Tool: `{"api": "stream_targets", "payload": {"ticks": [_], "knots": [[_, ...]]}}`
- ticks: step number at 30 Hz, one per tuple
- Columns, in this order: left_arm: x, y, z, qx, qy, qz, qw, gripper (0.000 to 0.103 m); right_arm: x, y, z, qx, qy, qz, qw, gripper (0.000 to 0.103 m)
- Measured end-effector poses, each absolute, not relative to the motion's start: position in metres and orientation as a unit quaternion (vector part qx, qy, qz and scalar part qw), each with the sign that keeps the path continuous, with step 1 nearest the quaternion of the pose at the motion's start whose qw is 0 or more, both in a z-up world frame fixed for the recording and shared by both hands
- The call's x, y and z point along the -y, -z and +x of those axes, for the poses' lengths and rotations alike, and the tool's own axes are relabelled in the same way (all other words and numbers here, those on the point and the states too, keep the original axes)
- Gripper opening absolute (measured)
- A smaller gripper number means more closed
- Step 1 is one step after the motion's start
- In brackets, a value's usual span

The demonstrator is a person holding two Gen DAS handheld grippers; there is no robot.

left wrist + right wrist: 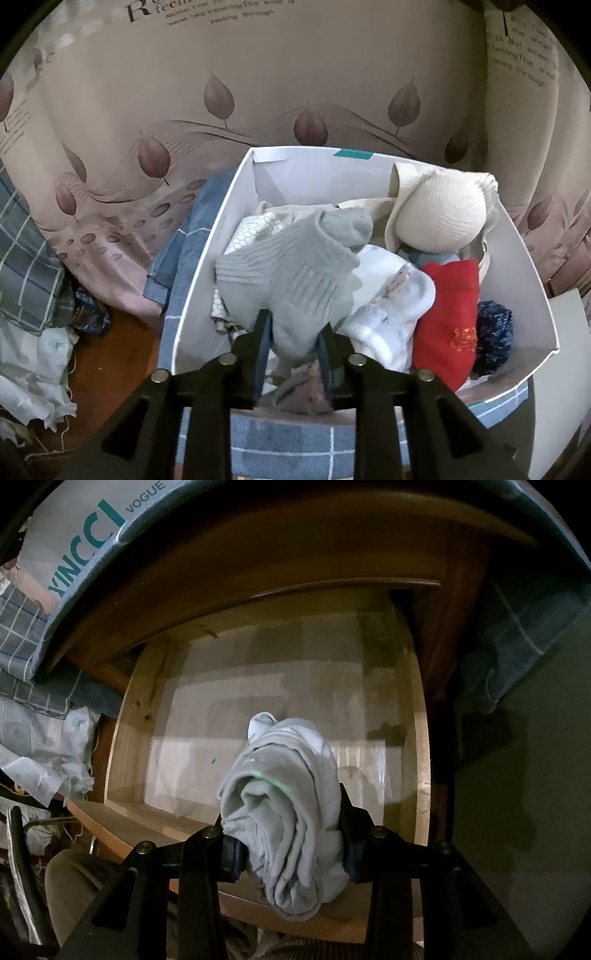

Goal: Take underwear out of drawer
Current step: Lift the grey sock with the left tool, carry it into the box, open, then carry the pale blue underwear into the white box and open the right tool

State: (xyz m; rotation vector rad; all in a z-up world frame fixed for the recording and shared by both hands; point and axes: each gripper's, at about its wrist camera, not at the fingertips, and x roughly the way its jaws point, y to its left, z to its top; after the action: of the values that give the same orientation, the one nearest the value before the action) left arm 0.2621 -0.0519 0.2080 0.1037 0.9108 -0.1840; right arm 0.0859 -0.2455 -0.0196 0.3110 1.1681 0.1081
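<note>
1. An open pale wooden drawer [125,716] lies under the right gripper, its floor bare.
2. A white cardboard box [524,258] holds a heap of clothes: a cream ribbed bra cup [443,214], a red cloth [447,317], a white sock [391,295].
3. The right gripper [286,845] clamps a rolled pale grey underwear bundle [284,812] above the drawer's front edge.
4. The left gripper [293,332] stands over the box with a grey ribbed garment [295,266] between its 2 fingers; whether they press it I cannot tell.
</note>
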Motion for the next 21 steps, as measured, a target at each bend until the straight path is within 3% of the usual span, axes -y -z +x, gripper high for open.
{"api": "stream_targets", "payload": {"ticks": [8,21], "knots": [[0.058,-0.236,0.232,-0.388,0.095,0.081,0.913,0.047,0.244,0.02,0.086,-0.551,-0.048,0.14,0.821,0.036],[0.04,-0.247,0.154,-0.359,0.081,0.094,0.925,0.049,0.239,0.019,0.086,-0.554,-0.032,0.12,0.823,0.036]]}}
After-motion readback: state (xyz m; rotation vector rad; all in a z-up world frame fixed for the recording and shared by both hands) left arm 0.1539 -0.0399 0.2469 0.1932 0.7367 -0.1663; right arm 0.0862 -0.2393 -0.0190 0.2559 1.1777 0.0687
